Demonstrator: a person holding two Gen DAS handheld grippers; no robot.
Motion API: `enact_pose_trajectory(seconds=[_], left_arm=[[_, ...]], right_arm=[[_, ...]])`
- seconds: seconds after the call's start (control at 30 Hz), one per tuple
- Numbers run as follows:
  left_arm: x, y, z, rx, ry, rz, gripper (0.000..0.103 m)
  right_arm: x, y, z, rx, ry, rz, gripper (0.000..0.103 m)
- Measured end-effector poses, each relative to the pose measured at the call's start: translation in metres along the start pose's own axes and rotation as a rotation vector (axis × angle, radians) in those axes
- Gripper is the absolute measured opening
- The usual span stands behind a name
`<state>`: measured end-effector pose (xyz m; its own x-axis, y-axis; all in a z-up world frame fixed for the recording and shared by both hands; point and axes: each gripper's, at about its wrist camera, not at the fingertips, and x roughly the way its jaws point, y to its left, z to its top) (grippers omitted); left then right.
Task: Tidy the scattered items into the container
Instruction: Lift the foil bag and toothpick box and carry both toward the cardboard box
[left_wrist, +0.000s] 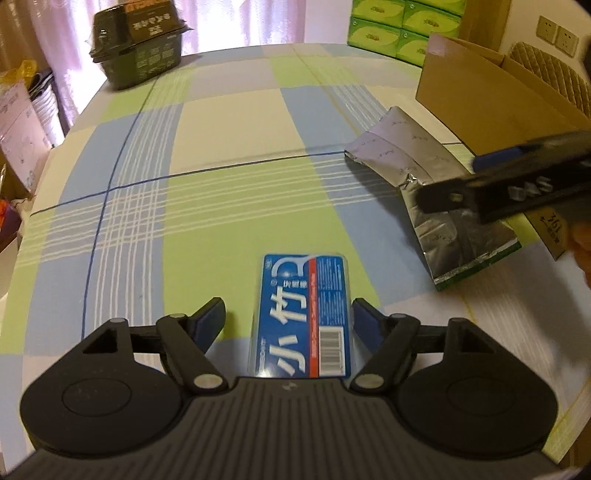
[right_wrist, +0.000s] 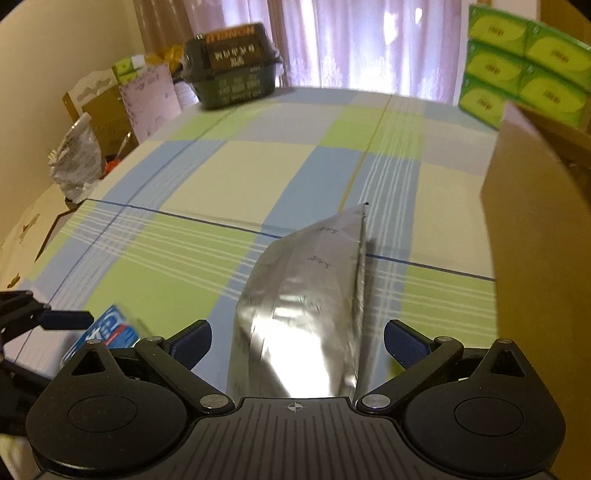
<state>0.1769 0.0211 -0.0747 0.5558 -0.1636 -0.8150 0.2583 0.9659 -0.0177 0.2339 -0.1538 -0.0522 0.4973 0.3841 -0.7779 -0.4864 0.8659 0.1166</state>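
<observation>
Carton (left_wrist: 476, 88) sits at the right edge of the bench (left_wrist: 229, 122), brown cardboard, top flaps up; its inside is hidden in both views, so contents can't be told. Foil pouch (left_wrist: 424, 177) lies flat on the checked cloth just left of the carton, silver with a green strip at its near end, crumpled at the far end. Blue pack (left_wrist: 301, 317), flat with white characters and a barcode, lies on the cloth well left of the pouch, nowhere near the carton. Left hand-held gripper (left_wrist: 290, 314) is spread wide, one finger either side of the blue pack; right finger looks to be at the pack's edge, left finger clear of it, no grip. Right hand-held gripper (right_wrist: 297, 341) is also wide, fingers straddling the near end of the pouch (right_wrist: 306, 306), gaps visible on both sides, not clamped; in the left view it shows as a blurred black bar above the pouch. In the right wrist view the carton wall (right_wrist: 532, 229) fills the right side, close beside the pouch. Dark lidded tub (left_wrist: 136, 48) stands at the far left corner of the bench, closed, contents not visible. Stack of green tissue packs (left_wrist: 402, 26) stands at the far right behind the carton. Bags and boxes (right_wrist: 110, 110) sit off the bench to the left.
</observation>
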Motion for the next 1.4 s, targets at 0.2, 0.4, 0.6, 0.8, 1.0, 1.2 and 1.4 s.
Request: enact_pose_trajectory(seconds=[0.2, 0.4, 0.6, 0.8, 1.0, 1.2, 1.4], left_arm=[[0.005, 0.001, -0.001, 0.003, 0.013, -0.02, 0.068], [0.008, -0.003, 0.0, 0.026, 0.034, -0.019, 0.052], [-0.001, -0.016, -0.009, 0.054, 0.046, -0.043, 0.052], [-0.009, -0.026, -0.02, 0.037, 0.06, -0.061, 0.052], [-0.023, -0.034, -0.02, 0.031, 0.05, -0.06, 0.052], [-0.043, -0.035, -0.02, 0.018, 0.026, -0.044, 0.052], [-0.068, -0.035, -0.024, -0.002, 0.0, -0.028, 0.052]], right_arm=[[0.032, -0.006, 0.013, 0.016, 0.106, 0.016, 0.075], [0.019, -0.008, 0.002, 0.021, 0.107, 0.019, 0.066], [-0.015, -0.013, -0.025, 0.101, 0.088, 0.049, 0.066], [-0.04, -0.011, -0.047, 0.12, 0.083, 0.045, 0.066], [-0.057, -0.005, -0.054, 0.119, 0.079, 0.039, 0.066], [-0.079, 0.004, -0.062, 0.104, 0.054, 0.038, 0.066], [-0.108, 0.013, -0.061, 0.087, 0.005, 0.034, 0.066]])
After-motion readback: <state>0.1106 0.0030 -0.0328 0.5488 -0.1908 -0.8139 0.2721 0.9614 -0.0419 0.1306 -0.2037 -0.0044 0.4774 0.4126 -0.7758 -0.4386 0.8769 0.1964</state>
